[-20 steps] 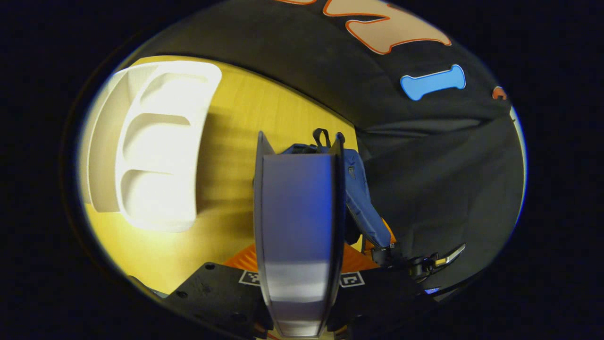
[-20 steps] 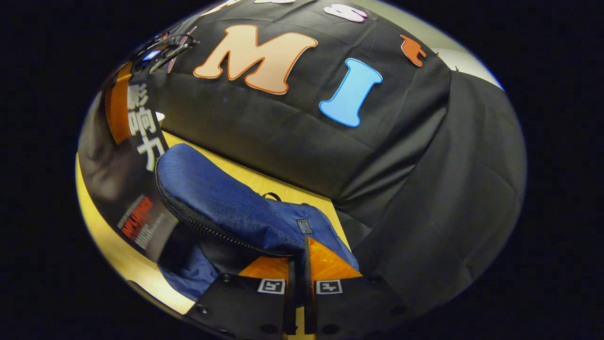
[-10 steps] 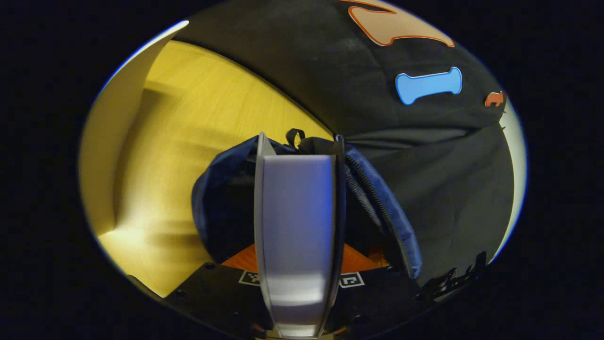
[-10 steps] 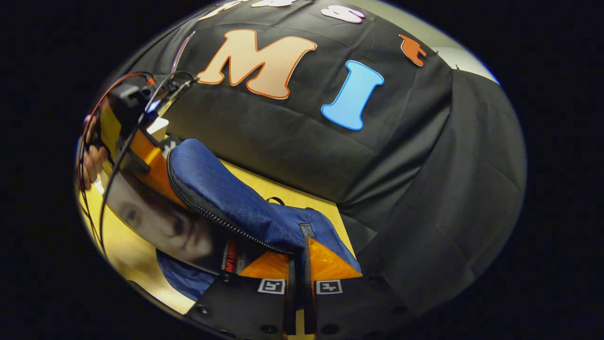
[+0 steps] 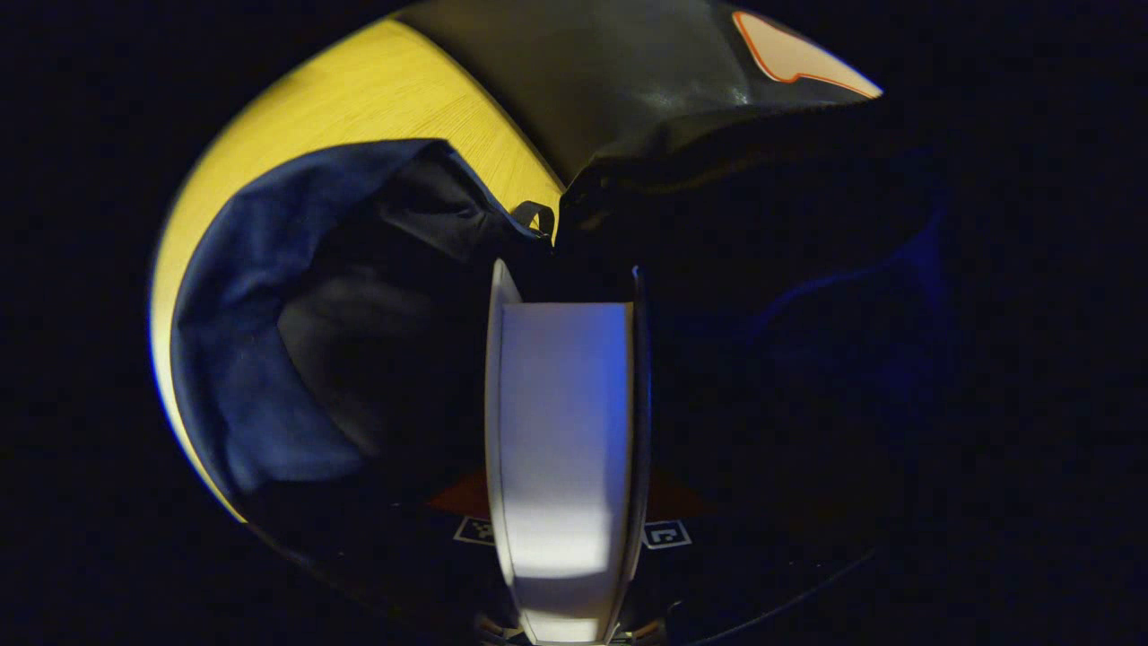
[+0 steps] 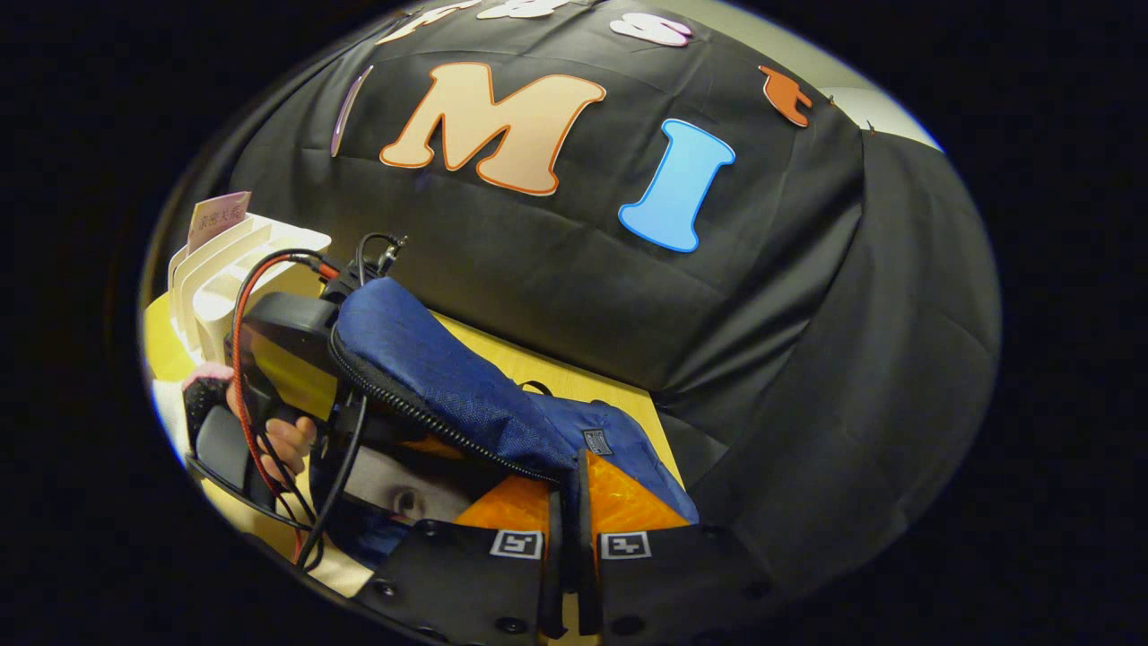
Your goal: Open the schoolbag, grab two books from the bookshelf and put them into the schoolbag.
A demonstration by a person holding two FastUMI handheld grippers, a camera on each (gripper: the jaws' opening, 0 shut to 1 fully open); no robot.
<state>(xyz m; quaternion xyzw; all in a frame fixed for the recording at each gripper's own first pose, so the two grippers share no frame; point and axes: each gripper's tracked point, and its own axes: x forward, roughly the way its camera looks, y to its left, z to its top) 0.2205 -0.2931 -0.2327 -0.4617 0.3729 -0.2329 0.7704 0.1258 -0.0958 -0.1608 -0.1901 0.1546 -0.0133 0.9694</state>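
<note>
**A:** Start at your tongs. Your left gripper (image 5: 563, 467) is pinching a book (image 5: 563, 422) by both covers, page edges toward the camera. Your right gripper (image 6: 568, 538) has its fingers pressed together on the edge of the schoolbag flap (image 6: 430, 377), holding it lifted.

**B:** And where is the book relative to the bag?

**A:** In the left gripper view the book's far end points straight into the dark mouth of the schoolbag (image 5: 242, 359), with blue fabric around it on the left and the yellow table (image 5: 359, 99) beyond. In the right gripper view your left gripper (image 6: 278, 359) sits at the opening, just under the raised flap, with your hand (image 6: 278, 440) behind it.

**B:** How far along are you?

**A:** The bag is open, and this book looks partly inside but not let go. I can't tell whether another book already lies in the bag. The white bookshelf (image 6: 224, 278) stands behind on the left with something upright in it, so you may have one more trip to make.
</note>
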